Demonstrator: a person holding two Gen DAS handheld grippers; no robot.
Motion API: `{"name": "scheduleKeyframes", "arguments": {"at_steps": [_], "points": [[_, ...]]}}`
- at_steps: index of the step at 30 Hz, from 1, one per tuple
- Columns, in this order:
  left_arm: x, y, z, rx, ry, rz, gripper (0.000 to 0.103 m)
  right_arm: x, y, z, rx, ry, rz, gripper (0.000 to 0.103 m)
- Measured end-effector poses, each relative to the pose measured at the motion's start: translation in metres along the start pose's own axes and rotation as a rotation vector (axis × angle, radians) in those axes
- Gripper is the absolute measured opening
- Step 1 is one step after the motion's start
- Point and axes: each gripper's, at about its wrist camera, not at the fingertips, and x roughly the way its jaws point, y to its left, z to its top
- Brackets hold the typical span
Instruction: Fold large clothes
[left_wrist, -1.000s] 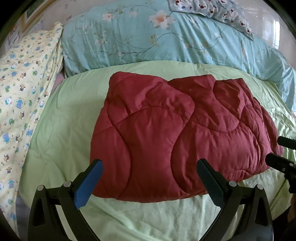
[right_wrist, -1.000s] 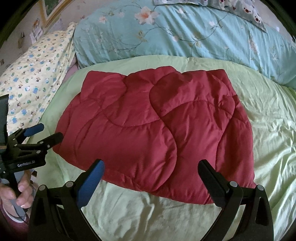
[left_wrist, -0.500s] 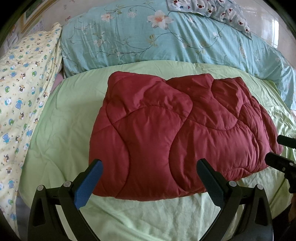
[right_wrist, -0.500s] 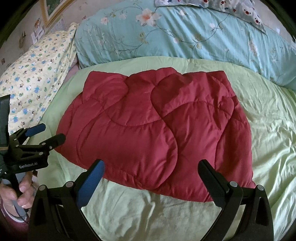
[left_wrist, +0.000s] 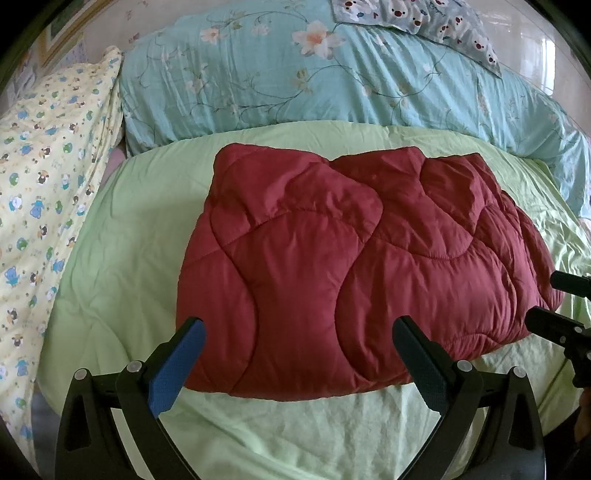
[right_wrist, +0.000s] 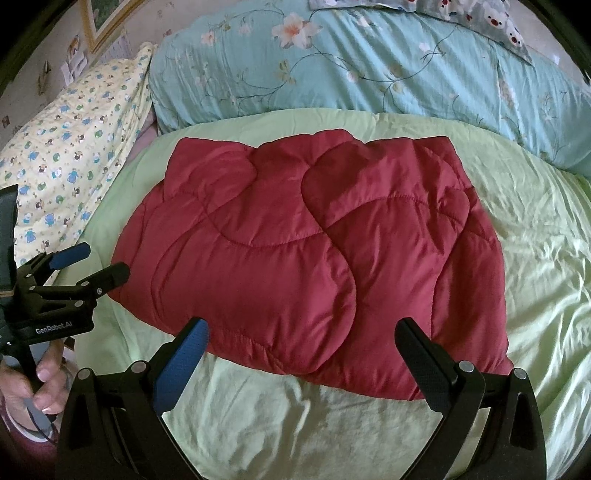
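1. Red quilted garment (left_wrist: 332, 266): folded into a thick, roughly rectangular bundle, lying flat at the centre of the green bedsheet (left_wrist: 122, 240). Nothing grips it. Stitched curved seams face up; the near edge lies between the fingers of each camera's own gripper.

2. Change, one second back to now: very little. The bundle keeps the same outline and folds. In both views it sits slightly further up and away, so both grippers appear to have drawn back a little toward 6 o'clock.

3. Judged meaning for the task: the fold looks finished or at a pause, with both tools released and backing off. Whether a further fold is meant cannot be told.

4. Left hand-held gripper (left_wrist: 295, 354): fingers spread wide, holding nothing, hovering off the bundle's near edge at 6 o'clock. In the right wrist view it sits at 9 o'clock, fingers apart, tips just beside the bundle's left corner, as in the earlier frame.

5. Right hand-held gripper (right_wrist: 299, 354): fingers spread wide, empty, at 6 o'clock of the bundle. Its tips show at 3 o'clock in the left wrist view, near the bundle's right end.

6. Surroundings: blue floral duvet (left_wrist: 332, 81) at 12 o'clock, yellow printed pillow (left_wrist: 48, 166) at 9 to 10 o'clock, bear-print cloth (left_wrist: 424, 22) at 1 o'clock. All unmoved.
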Motion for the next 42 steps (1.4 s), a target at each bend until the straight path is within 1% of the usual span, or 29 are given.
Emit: {"name": "scheduleKeyframes", "arguments": {"at_steps": [10, 42], "points": [[0.001, 0.0006, 0.0004, 0.017, -0.004, -0.006, 0.102, 0.0003, 0.0004, -0.0002, 0.0, -0.003, 0.002, 0.102], [0.0054, 0.0021, 0.0019, 0.024, 0.0, -0.012, 0.102, 0.0004, -0.0017, 0.0004, 0.003, -0.003, 0.006, 0.102]]}}
